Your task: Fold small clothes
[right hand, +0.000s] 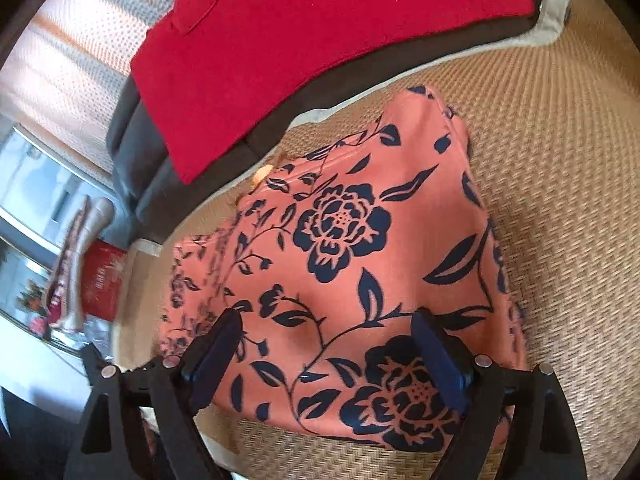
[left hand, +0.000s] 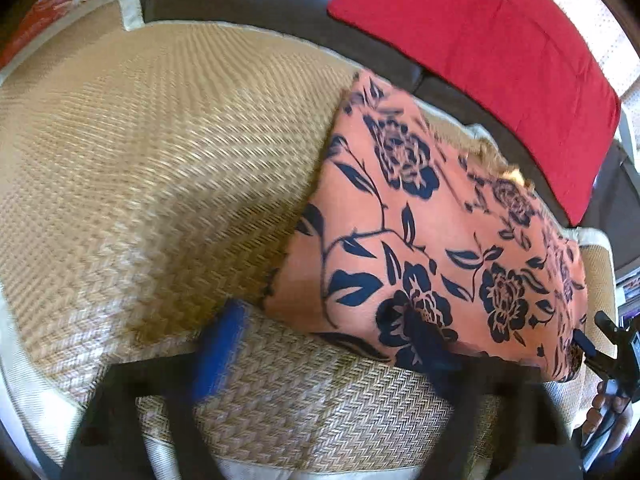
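Salmon-pink floral garment [right hand: 360, 260] is seen spread over a woven straw mat [right hand: 560, 200], filling the centre of the right wrist view and the right half of the left wrist view. Right gripper [right hand: 336, 344] is held released above the cloth, nothing pinched. Left gripper [left hand: 324, 344] (badly blurred) is seen at the garment's lower edge; its grip cannot be told. A red cushion [right hand: 304, 40] is seen beyond.
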Demonstrator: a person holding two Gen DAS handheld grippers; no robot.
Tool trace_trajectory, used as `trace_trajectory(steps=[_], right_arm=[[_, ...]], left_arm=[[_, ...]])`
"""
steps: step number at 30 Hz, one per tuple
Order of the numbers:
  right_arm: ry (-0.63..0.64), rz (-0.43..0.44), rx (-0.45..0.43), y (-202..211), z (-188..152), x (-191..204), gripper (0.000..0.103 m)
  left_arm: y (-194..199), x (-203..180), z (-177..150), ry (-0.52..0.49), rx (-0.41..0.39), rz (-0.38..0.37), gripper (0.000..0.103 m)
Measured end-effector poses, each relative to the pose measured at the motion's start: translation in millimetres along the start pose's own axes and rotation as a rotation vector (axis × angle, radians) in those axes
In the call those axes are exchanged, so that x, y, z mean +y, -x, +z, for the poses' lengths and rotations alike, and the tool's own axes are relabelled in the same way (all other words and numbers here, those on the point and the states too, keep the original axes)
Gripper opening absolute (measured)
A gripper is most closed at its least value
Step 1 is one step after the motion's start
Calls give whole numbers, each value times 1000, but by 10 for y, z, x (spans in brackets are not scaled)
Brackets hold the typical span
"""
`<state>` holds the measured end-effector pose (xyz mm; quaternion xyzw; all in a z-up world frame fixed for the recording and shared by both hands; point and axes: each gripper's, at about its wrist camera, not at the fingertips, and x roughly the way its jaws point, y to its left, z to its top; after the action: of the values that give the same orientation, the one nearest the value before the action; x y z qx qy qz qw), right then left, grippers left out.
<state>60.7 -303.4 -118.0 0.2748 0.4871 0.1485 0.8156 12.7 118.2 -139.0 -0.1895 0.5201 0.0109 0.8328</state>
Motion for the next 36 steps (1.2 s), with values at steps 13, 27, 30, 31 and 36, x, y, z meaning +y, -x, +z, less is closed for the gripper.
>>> trace_trajectory(steps=[13,27,30,31,36], right_arm=[[133,-178,-33,-289,-206,139,90],[56,-119,-21,-182,-54,85,89],[44,-140,-11,-123,-51,145,89],[36,-129,-21,-51,-54,162,89],[29,-3,-56,96,-67,239,91]], left_arm=[[-235,-213,141,-20,-30,30,21],[-330,-230,137,-37,-13,-8,12],[-270,-162,92,-24,-7,-4,11],[-203,-110,82,-17,-19,-7,11],[101,-94,260,-33,-109,-8,42]])
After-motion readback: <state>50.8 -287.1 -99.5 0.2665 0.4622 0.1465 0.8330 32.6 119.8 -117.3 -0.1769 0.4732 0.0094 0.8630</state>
